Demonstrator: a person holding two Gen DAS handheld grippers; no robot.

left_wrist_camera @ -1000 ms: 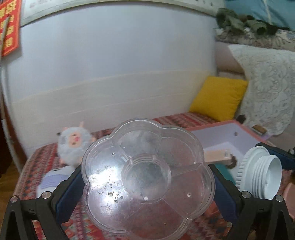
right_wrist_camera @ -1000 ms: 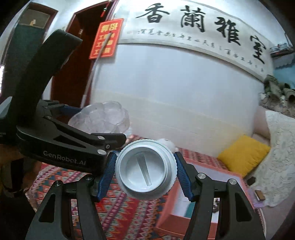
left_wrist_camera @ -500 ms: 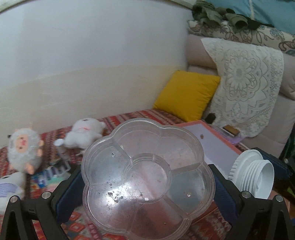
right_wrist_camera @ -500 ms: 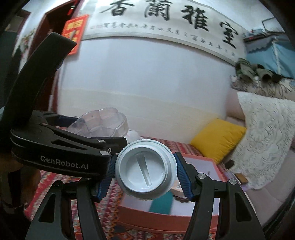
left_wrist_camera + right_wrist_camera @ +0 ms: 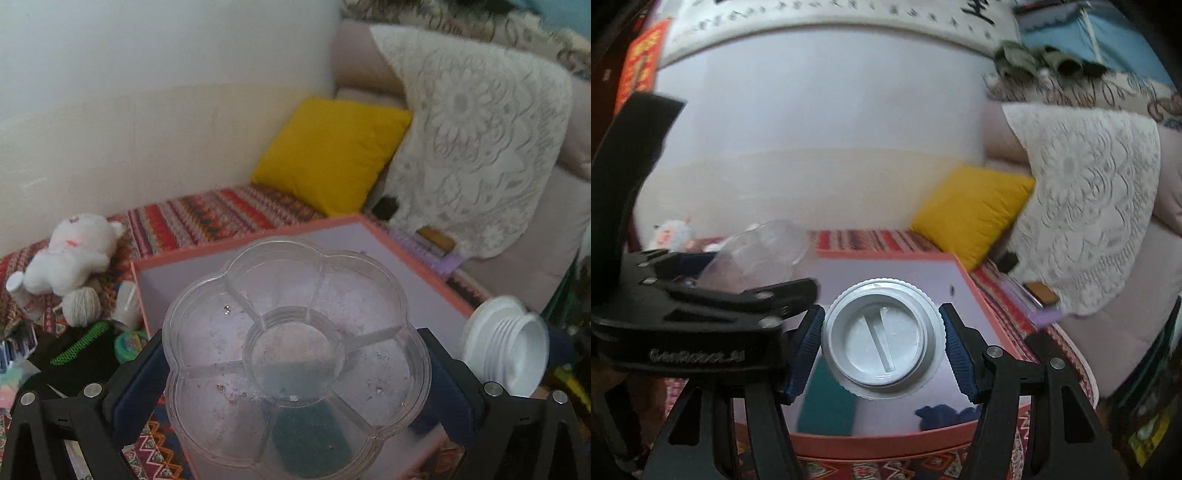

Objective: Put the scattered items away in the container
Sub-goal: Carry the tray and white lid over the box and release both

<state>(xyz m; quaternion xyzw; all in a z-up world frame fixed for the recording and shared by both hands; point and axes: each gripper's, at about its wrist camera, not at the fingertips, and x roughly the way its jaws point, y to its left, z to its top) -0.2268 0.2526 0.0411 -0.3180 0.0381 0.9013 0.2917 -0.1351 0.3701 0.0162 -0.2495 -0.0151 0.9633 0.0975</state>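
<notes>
While both tools hang above the patterned bed cover (image 5: 207,218), each one carries an item. The left hand-held gripper (image 5: 295,373) is closed on a clear flower-shaped tray (image 5: 295,354), its blue pads pressing the tray's two sides. The tray has a round centre cell and petal cells around it, with small crumbs inside, and it is held over the near part of the pink-rimmed box (image 5: 406,266). Through the clear plastic a dark green thing in the box shows.

The right hand-held gripper (image 5: 882,341) is clamped on a white screw lid (image 5: 881,338), one ribbed blue pad on each side of the lid's rim. The lid faces the camera with a raised bar across its middle. It is also in the air over the box (image 5: 897,260), whose floor is pale lilac. In the box lie a teal flat item (image 5: 827,398) and a dark blue soft item (image 5: 945,413); what they are I cannot tell.

Left of the box, on the bed cover, lie a white plush toy (image 5: 70,254), a ball of pale yarn (image 5: 82,306), a black cloth with green trim (image 5: 74,354) and a small green round thing (image 5: 129,341). A yellow cushion (image 5: 332,151) leans at the corner, beside a lace throw (image 5: 480,140) on the sofa.
</notes>
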